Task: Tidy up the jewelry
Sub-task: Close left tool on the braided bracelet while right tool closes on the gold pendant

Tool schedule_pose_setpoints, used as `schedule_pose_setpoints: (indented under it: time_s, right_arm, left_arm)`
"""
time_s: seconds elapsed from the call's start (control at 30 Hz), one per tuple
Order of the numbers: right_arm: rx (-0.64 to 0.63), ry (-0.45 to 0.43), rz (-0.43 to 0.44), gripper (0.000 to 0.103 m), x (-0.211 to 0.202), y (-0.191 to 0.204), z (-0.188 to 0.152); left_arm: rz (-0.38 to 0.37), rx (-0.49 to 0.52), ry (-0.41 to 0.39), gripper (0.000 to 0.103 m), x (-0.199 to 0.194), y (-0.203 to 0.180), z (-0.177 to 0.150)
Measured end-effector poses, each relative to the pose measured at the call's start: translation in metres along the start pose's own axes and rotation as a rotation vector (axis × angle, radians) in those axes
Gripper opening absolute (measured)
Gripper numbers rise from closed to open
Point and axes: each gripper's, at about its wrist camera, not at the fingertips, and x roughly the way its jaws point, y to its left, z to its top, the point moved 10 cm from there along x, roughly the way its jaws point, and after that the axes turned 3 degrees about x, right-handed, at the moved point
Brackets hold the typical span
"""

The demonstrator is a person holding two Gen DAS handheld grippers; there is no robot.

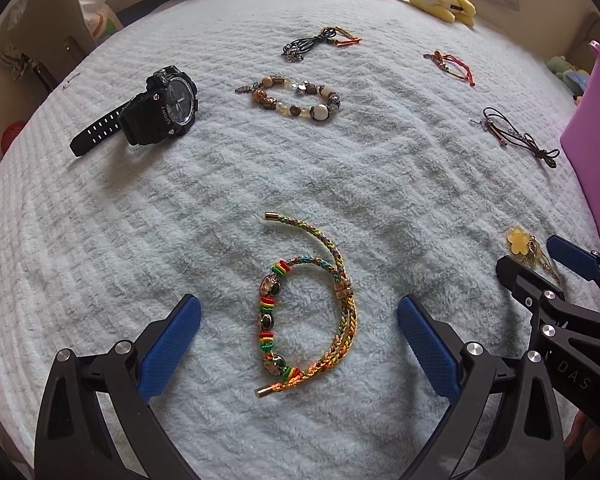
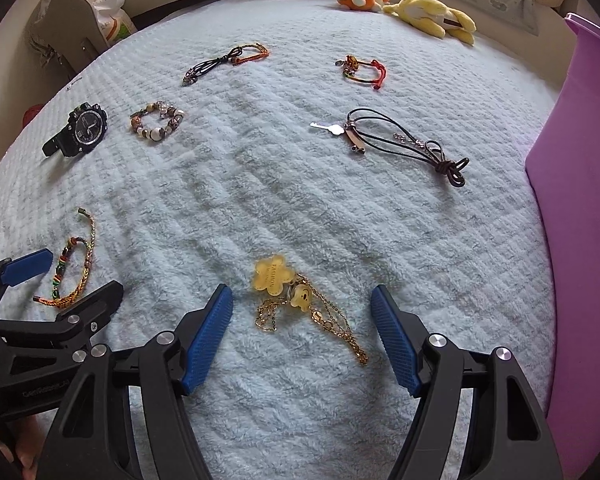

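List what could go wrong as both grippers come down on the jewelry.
1. The gold chain necklace lies loosely bunched; the open right hand-held gripper may catch only one strand.
2. The braided bracelet has loose tails, which the open left hand-held gripper could drag or snag in the fluffy blanket.

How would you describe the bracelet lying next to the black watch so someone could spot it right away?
Start from the pale fluffy blanket and find the black sport watch near its left edge. Just right of the watch lies the beaded bracelet, a closed ring. Unlike the cord and braided pieces around it, it is made of chunky cream, brown and clear beads with metal charms.
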Motion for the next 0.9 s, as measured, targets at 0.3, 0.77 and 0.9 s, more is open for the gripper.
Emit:
schedule_pose_setpoints:
  time_s: [0.3,0.77,0.9]
  right_arm:
    - [-0.023,-0.010,0.017,0.052,-0.001,0.007,-0.002]
    - [-0.035,0.008,0.046,0.014,-0.006,0.019,-0.004]
    - [-0.001,0.013,0.070,0.014,-0.011,0.019,-0.006]
  left_arm:
    - [0.002,0.016,-0.002,0.090,0.000,-0.003,0.002]
    - [-0.014,0.067,-0.017,0.026,-0.015,-0.025,0.000]
    - [-0.050,0.052,-0.008,0.011,-0.020,-0.023,0.000]
